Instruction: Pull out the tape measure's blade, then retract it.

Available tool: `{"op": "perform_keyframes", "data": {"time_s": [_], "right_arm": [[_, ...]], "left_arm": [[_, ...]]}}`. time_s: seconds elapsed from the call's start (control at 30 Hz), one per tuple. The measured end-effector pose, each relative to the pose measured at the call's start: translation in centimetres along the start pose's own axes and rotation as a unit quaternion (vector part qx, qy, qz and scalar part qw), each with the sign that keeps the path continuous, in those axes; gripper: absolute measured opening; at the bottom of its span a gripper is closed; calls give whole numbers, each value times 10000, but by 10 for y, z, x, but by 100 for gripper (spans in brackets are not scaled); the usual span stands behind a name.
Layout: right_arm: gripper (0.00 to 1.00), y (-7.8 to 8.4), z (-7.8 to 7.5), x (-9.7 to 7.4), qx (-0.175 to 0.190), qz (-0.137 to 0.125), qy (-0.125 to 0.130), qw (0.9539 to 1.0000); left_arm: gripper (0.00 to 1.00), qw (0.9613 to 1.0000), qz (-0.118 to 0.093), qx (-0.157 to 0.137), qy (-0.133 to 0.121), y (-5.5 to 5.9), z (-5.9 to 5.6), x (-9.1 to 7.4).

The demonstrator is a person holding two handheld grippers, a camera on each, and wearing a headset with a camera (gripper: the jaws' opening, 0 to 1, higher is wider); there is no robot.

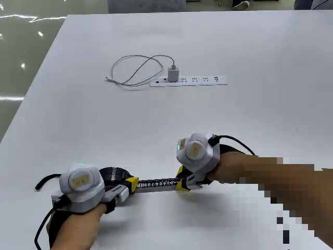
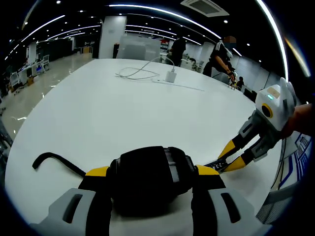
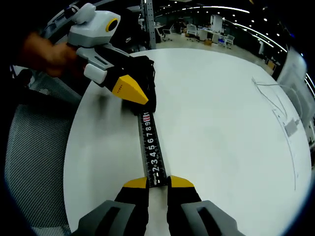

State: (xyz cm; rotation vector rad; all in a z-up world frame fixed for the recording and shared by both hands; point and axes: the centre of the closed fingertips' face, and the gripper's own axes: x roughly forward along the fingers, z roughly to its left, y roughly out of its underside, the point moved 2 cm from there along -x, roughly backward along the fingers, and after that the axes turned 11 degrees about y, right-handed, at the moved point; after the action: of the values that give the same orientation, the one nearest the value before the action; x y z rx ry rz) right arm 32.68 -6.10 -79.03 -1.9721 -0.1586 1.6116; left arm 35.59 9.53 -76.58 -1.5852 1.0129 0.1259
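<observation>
**A:** Two grippers are working here. What is the nearer one doing?

**B:** The left gripper (image 1: 128, 185) is gripping the black tape measure case (image 1: 112, 174). In the left gripper view its yellow-tipped jaws are pressing on both sides of the case (image 2: 147, 179), which is sitting low on the white table (image 1: 234, 47).

**A:** Is anything hanging off the case?

**B:** A black strap (image 2: 54, 160) is curling out from the case's left side and lying on the table.

**A:** And the other gripper?

**B:** The right gripper (image 1: 182, 184) is sitting to the right of the case. Its jaws are clenched on the end of the blade (image 3: 149, 142).

**A:** How much blade is showing?

**B:** A short stretch is running straight from the case to the right gripper's tips, with printed digits showing along it. I cannot tell whether it is resting on the table or hovering just above it.

**A:** What is lying beyond the case?

**B:** Well beyond it, a white power strip (image 1: 195, 80) is lying flat on the table. A white charger (image 1: 173, 73) is sitting plugged into the strip's left end, and its cable (image 1: 135, 70) is looping off to the left.

**A:** And farther still?

**B:** Far beyond the case, past the table's far edge, people (image 2: 219, 49) are standing in the left gripper view.
</observation>
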Motion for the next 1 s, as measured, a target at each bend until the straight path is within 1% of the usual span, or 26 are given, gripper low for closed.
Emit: {"op": "perform_keyframes", "data": {"time_s": [0.23, 1.0], "right_arm": [[9, -3, 0, 2, -59, -38, -13, 10000], [9, -13, 4, 7, -7, -123, -5, 9999]], "left_arm": [[62, 10000, 8, -3, -1, 0, 0, 0], [62, 10000, 8, -25, -3, 0, 0, 1]]}}
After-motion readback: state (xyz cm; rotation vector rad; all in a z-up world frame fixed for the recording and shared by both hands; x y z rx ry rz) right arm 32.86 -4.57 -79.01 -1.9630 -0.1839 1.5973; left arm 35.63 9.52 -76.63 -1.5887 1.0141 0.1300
